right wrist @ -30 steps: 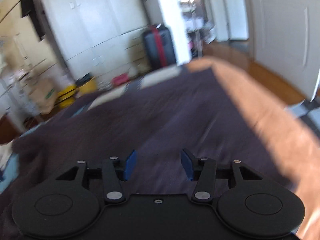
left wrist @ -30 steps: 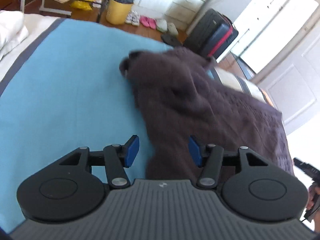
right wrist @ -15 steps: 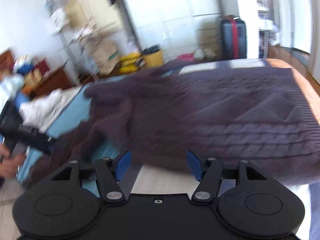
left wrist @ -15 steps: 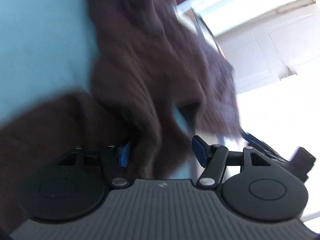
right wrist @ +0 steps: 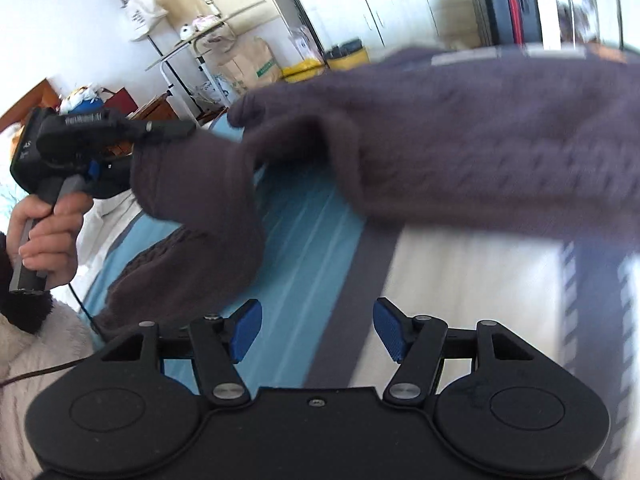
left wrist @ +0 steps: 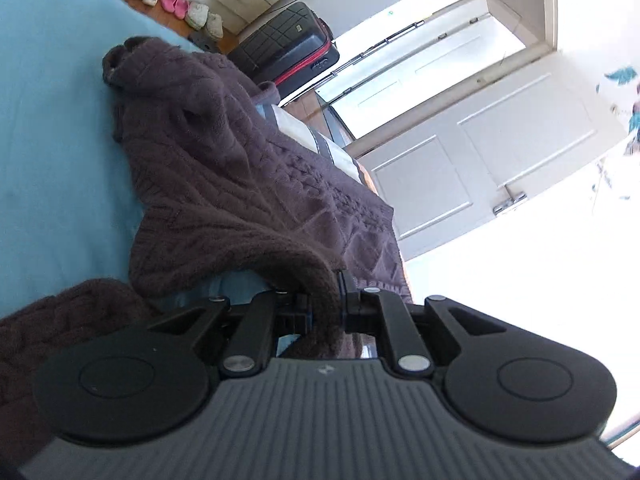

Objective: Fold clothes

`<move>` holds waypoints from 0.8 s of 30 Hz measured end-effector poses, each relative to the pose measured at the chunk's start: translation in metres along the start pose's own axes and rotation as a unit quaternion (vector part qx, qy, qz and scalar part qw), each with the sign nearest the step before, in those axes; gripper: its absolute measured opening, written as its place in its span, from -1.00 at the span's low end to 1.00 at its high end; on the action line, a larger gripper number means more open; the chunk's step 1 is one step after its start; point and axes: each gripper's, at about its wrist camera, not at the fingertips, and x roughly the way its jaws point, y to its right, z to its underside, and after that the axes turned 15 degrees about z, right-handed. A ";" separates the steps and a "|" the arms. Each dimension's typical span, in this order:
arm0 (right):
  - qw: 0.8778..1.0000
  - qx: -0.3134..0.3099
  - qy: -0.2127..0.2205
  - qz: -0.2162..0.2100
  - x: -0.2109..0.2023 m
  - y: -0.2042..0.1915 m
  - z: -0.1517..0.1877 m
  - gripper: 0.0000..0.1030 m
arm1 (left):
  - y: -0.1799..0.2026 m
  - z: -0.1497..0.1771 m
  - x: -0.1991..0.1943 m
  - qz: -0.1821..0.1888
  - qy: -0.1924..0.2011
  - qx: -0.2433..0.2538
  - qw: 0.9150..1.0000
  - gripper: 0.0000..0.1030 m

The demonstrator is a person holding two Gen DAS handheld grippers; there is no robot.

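A dark purple-brown cable-knit sweater [left wrist: 224, 168] lies spread on a bed with a blue cover [left wrist: 48, 128]. My left gripper [left wrist: 325, 308] is shut on a thick fold of the sweater's edge, lifted off the bed. In the right wrist view the sweater [right wrist: 460, 140] hangs raised across the frame, and the left gripper [right wrist: 160, 130] holds it at the far left, gripped by a hand [right wrist: 48, 232]. My right gripper [right wrist: 316, 330] is open over the blue and white striped bedding [right wrist: 460, 300], with nothing between its blue pads.
A black suitcase [left wrist: 288, 48] with red trim stands past the bed, by white doors [left wrist: 480, 136]. Shoes [left wrist: 180, 4] and a yellow bin [right wrist: 348, 56] sit on the floor. Shelving with bags [right wrist: 248, 64] stands at the back wall.
My left gripper has closed on the sweater's edge and lifted it. My right gripper has swung back off the sweater and now hovers over bare bedding, still open.
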 end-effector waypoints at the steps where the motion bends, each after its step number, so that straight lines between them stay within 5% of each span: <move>1: 1.000 0.001 -0.005 -0.006 0.006 -0.008 0.002 0.30 | -0.002 0.000 -0.001 0.000 -0.001 -0.003 1.000 -0.80; 6: 1.000 0.008 0.005 -0.015 0.039 -0.050 0.004 0.49 | -0.003 -0.003 -0.008 0.019 0.002 -0.002 1.000 -0.80; 9: 0.997 0.062 0.051 -0.008 0.060 -0.066 0.012 0.64 | 0.005 -0.007 -0.015 0.033 0.016 0.014 0.999 -0.80; 10: 0.994 0.079 0.074 -0.020 0.063 -0.071 0.015 0.49 | 0.005 -0.008 -0.020 0.036 0.024 0.015 0.999 -0.80; 11: 0.989 0.092 0.079 -0.080 0.067 -0.073 0.017 -0.46 | 0.006 -0.009 -0.025 0.039 0.032 0.016 0.999 -0.80; 12: 0.982 0.120 0.070 -0.129 0.072 -0.075 0.020 -0.79 | 0.006 -0.010 -0.030 0.042 0.041 0.017 0.998 -0.80; 14: 0.970 0.172 0.072 -0.154 0.075 -0.082 0.031 -0.79 | 0.007 -0.012 -0.040 0.048 0.057 0.020 0.997 -0.80; 18: 0.977 0.149 0.108 -0.104 0.047 -0.089 0.035 -0.81 | 0.006 -0.014 -0.057 0.060 0.085 0.017 0.994 -0.80; 24: 0.977 0.054 0.204 0.015 -0.047 -0.071 -0.007 -0.83 | 0.032 0.012 -0.037 0.052 0.052 0.038 0.997 -0.80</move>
